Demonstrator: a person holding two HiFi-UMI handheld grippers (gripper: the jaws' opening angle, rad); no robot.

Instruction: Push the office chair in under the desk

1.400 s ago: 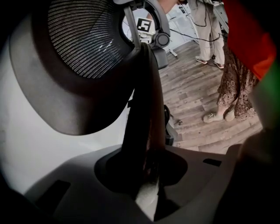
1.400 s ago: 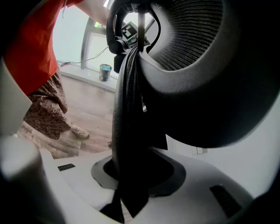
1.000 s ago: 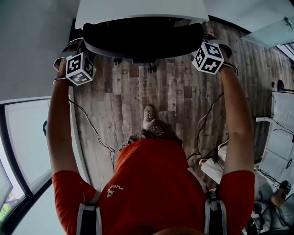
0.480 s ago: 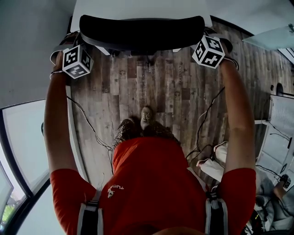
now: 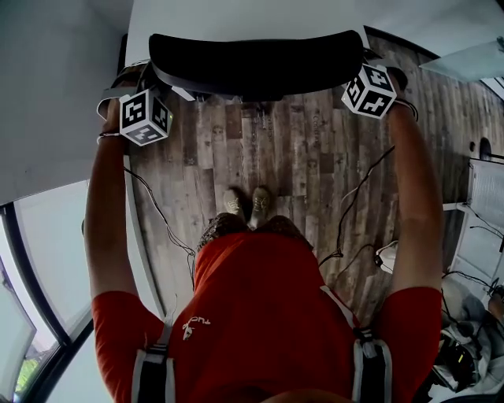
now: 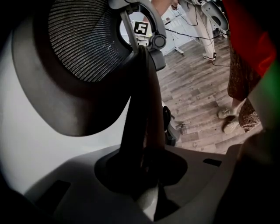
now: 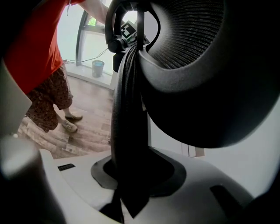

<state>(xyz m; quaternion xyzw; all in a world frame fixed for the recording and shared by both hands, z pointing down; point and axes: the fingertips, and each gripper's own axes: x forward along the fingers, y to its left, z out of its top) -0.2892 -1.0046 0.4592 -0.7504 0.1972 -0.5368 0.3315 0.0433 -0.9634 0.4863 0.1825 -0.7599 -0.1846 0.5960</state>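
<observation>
The black office chair's backrest (image 5: 252,63) stands right against the white desk (image 5: 236,17), its seat hidden beneath. My left gripper (image 5: 135,85) clamps the backrest's left edge and my right gripper (image 5: 361,69) clamps its right edge. In the left gripper view the jaws are shut on the dark backrest rim (image 6: 141,109), which runs up from the left gripper (image 6: 144,164) beside the mesh back (image 6: 83,39). In the right gripper view the right gripper (image 7: 131,173) grips the opposite rim (image 7: 127,109) the same way, next to the mesh (image 7: 192,30).
Wooden floor (image 5: 276,165) lies behind the chair, where the person's two feet (image 5: 246,203) stand. Cables (image 5: 165,228) trail across it. A glass wall (image 5: 55,260) runs along the left, and white furniture (image 5: 484,197) stands at the right. A blue cup (image 7: 98,68) sits by the window.
The chair has rolled further under the desk, so only its backrest shows. The person has stepped forward and the feet now stand side by side. Both grips hold unchanged.
</observation>
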